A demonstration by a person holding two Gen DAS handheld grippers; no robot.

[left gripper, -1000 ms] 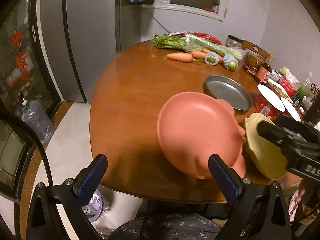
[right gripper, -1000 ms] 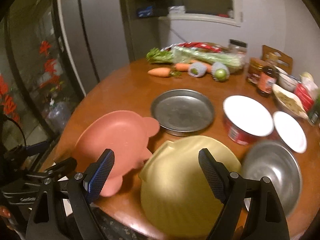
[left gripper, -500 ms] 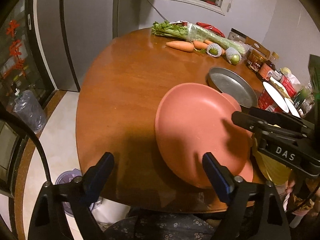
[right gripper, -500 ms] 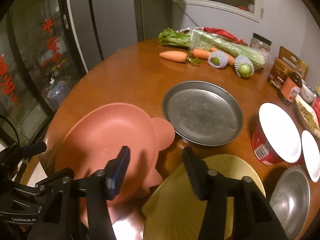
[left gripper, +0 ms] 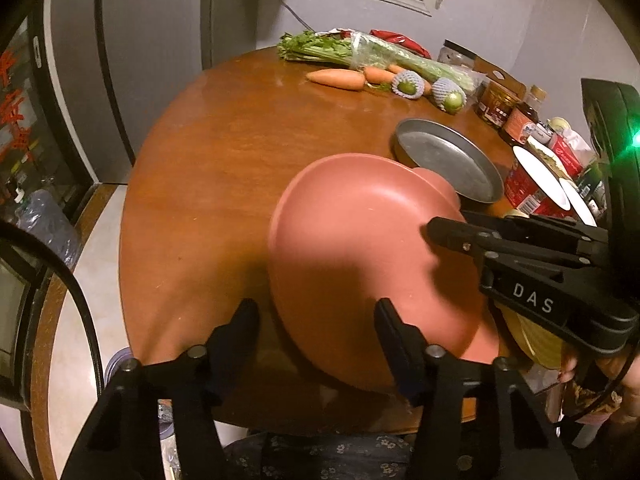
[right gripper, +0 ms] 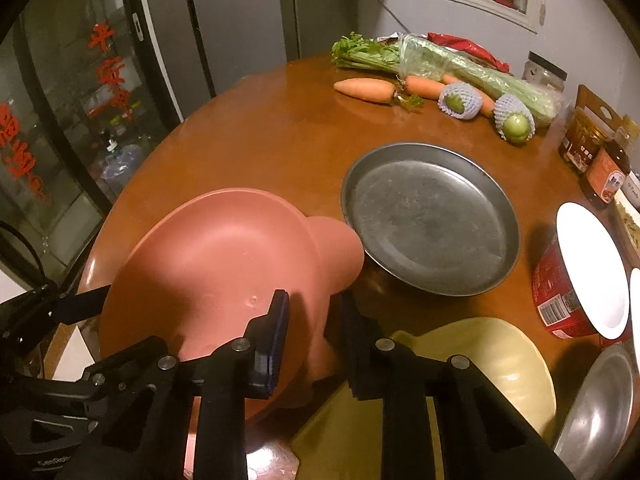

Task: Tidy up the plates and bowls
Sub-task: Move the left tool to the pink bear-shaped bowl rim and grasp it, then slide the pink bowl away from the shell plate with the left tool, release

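Observation:
A pink bear-shaped plate (left gripper: 360,240) (right gripper: 224,264) sits tilted at the near edge of the round wooden table (left gripper: 240,160). My left gripper (left gripper: 316,332) straddles its near-left rim, jaws narrowed but apart. My right gripper (right gripper: 312,320) has its two fingers on either side of the plate's right rim, close to it. It also shows in the left wrist view (left gripper: 448,232). A yellow shell-shaped plate (right gripper: 480,364) lies just right of the pink one, partly under it. A round metal pan (right gripper: 430,220) lies behind them.
A red tub with a white lid (right gripper: 580,276), a small white plate (right gripper: 634,300) and a steel bowl (right gripper: 600,412) stand at the right. Carrots (right gripper: 366,90), celery (right gripper: 440,64), netted fruit (right gripper: 516,120) and jars (right gripper: 604,172) line the far edge. A fridge (left gripper: 152,40) stands at left.
Both grippers have moved in on the pink plate and narrowed. The right one swung from over the yellow plate to the pink plate's right rim. The pink plate now sits tilted.

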